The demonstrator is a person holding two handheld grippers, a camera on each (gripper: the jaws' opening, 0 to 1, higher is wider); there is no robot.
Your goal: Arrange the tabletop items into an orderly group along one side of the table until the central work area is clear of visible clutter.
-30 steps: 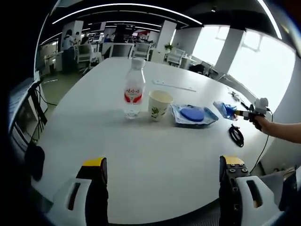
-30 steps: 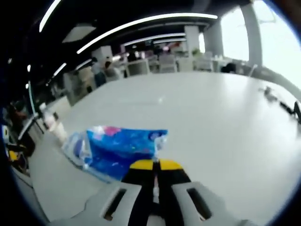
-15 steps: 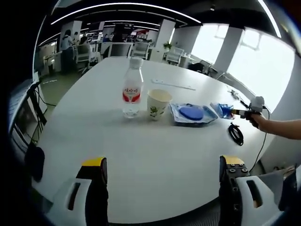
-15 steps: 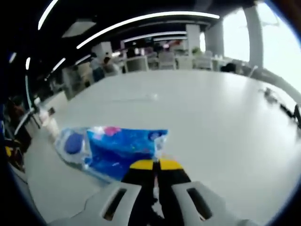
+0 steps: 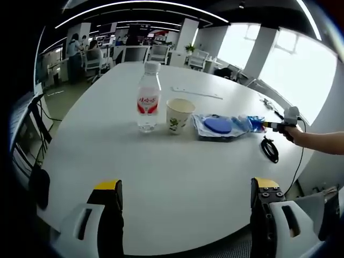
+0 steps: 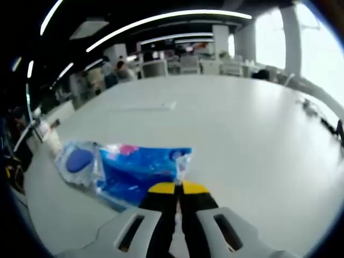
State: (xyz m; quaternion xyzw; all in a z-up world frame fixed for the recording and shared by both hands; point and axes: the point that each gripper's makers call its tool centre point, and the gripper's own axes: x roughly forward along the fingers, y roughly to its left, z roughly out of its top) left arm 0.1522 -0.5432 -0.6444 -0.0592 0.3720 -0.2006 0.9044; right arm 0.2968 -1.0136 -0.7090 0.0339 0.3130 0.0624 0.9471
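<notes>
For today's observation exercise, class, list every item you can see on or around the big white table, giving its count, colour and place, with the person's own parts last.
Table: one, white, under everything.
Water bottle: one, clear with red label, upright, far left of the row.
Paper cup: one, cream with a green print, beside the bottle.
Clear bag: one, holding a blue disc, next to the cup.
Blue packet: one, blue and white, overlapping the bag.
Black cable: one, coiled, near the table edge.
Left gripper: yellow-tipped, open, above the near table edge.
Right gripper: yellow-tipped, shut on the blue packet.

My left gripper (image 5: 185, 201) has 2 black jaws with yellow tips on white slotted mounts; my right gripper (image 6: 178, 188) has the same.
</notes>
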